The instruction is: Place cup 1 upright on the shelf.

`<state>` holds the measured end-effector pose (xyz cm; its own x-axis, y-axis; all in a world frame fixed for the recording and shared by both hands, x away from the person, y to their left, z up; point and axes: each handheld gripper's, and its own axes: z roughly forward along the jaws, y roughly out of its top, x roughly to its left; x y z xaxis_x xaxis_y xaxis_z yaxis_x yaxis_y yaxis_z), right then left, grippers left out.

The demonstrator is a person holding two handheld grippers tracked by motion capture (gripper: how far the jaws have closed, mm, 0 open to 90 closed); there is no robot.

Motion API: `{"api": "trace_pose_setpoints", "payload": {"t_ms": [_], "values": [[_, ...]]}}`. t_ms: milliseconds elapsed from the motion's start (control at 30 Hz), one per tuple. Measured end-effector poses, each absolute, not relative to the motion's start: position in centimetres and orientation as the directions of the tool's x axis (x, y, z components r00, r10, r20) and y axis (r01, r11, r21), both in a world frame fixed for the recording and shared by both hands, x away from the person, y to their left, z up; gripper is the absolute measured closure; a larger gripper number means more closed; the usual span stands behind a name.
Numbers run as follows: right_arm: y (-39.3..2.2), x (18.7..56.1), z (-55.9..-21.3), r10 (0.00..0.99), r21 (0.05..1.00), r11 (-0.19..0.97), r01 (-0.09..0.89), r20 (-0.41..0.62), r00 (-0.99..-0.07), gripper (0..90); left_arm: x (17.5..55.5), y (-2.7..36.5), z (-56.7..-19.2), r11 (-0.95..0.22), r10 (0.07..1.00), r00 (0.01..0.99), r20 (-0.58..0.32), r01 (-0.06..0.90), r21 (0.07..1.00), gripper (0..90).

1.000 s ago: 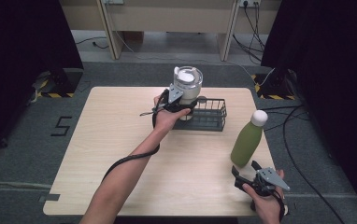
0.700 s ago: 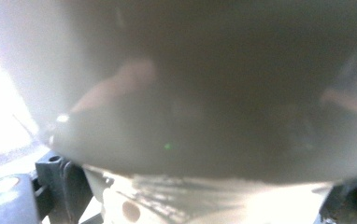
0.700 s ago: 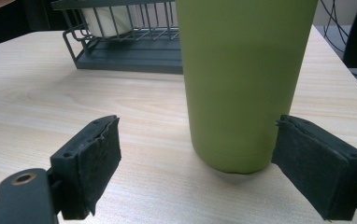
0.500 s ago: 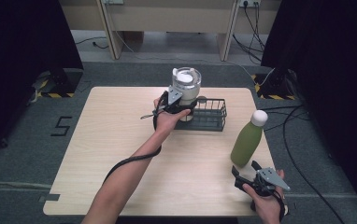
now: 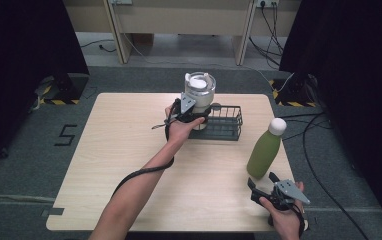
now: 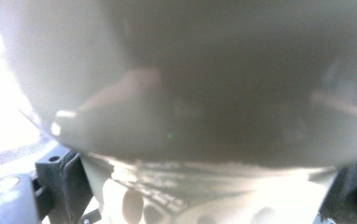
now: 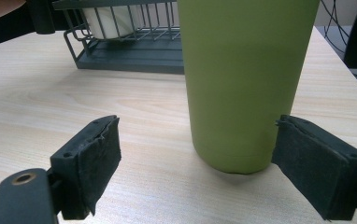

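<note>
Beside the wire basket [image 5: 222,122] on the worktop [image 5: 129,150], we are clamping the left gripper [image 5: 186,111] on the white tumbler [image 5: 199,92] to seat it inside, while the right gripper [image 5: 268,187] is waiting, jaws wide, just short of the green bottle [image 5: 265,150].

Light wooden table [image 5: 129,150], on it a dark wire basket [image 5: 224,131] and an upright green bottle [image 5: 264,152].
</note>
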<state>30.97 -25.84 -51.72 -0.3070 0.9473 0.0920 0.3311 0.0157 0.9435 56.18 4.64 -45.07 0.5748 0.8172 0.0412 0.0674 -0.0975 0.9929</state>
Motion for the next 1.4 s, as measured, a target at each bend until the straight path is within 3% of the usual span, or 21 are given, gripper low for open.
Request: {"api": "trace_pose_setpoints", "payload": {"t_ms": [833,1400], "values": [[-25.8,30.9,-51.7,0.945,0.942,0.021,0.335,0.091,-0.315,14.9,56.2,4.6,-45.2,-0.096,0.812,0.581,0.048,0.052,0.994,9.0],[-25.6,31.0,-51.7,0.943,0.943,0.026,0.333,0.088,-0.321,14.9,55.1,5.3,-44.3,-0.099,0.807,0.587,0.061,0.033,0.994,3.2]]}}
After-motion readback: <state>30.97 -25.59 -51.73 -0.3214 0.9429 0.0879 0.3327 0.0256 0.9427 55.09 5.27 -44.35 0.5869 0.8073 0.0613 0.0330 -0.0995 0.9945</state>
